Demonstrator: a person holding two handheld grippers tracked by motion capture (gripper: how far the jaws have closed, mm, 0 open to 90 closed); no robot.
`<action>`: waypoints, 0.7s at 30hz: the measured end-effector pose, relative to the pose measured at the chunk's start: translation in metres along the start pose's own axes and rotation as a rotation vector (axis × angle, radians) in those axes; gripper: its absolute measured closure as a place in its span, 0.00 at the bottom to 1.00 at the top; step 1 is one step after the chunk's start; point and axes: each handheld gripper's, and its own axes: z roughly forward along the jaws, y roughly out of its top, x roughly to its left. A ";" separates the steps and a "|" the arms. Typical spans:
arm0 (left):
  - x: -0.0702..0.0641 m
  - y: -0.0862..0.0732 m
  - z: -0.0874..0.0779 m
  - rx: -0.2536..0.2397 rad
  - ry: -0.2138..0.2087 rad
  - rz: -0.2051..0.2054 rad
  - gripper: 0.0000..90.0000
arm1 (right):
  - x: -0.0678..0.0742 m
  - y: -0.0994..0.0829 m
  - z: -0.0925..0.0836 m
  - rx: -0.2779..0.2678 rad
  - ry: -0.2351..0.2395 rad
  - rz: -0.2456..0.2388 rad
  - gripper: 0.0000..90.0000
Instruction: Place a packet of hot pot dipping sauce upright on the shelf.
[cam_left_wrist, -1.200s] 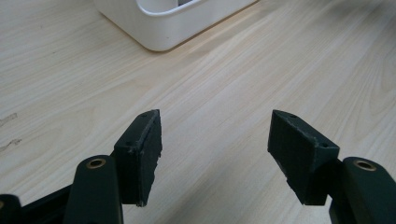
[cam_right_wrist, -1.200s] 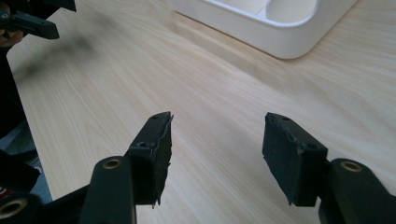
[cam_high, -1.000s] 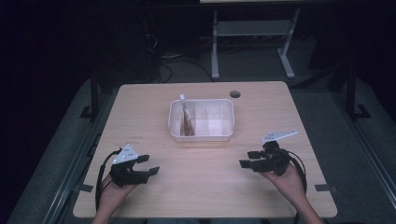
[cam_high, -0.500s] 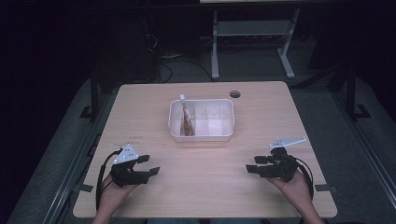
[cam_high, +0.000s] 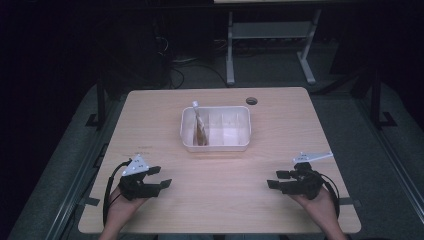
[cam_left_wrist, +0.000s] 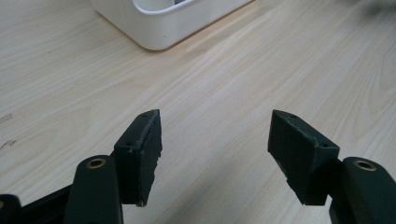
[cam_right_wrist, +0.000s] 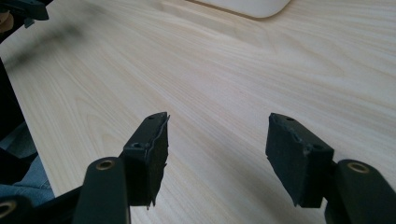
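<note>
A white compartment bin (cam_high: 216, 146) stands in the middle of the wooden table (cam_high: 300, 125). In its left compartment a slim brown item with a white top (cam_high: 199, 126) leans upright. My left gripper (cam_high: 161, 176) rests near the front left, open, its jaws pointing right with nothing between them. The left gripper view has its open jaws (cam_left_wrist: 215, 126) over bare wood and a corner of the bin (cam_left_wrist: 159, 28) ahead. My right gripper (cam_high: 274, 179) sits near the front right, open and empty, pointing left. Its own jaws (cam_right_wrist: 217, 128) stand wide above the tabletop.
A round cable hole (cam_high: 251, 101) lies near the table's far edge. A metal stand (cam_high: 270, 35) and cables are on the dark floor beyond. In the right gripper view the bin's edge (cam_right_wrist: 247, 7) is at the top and the left gripper (cam_right_wrist: 23, 9) far off.
The right hand has drawn a little toward the front edge and sunk nearer the table. The left hand has stayed put.
</note>
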 end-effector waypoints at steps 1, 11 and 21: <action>0.000 0.000 0.000 0.000 0.000 -0.001 0.39 | 0.000 -0.001 0.000 -0.001 0.000 0.000 0.43; 0.000 0.000 0.000 -0.001 -0.001 0.001 0.39 | 0.001 -0.006 0.001 -0.004 -0.001 -0.001 0.41; 0.000 0.001 0.001 0.001 -0.002 0.004 0.39 | 0.004 -0.008 0.002 -0.011 -0.008 -0.016 0.41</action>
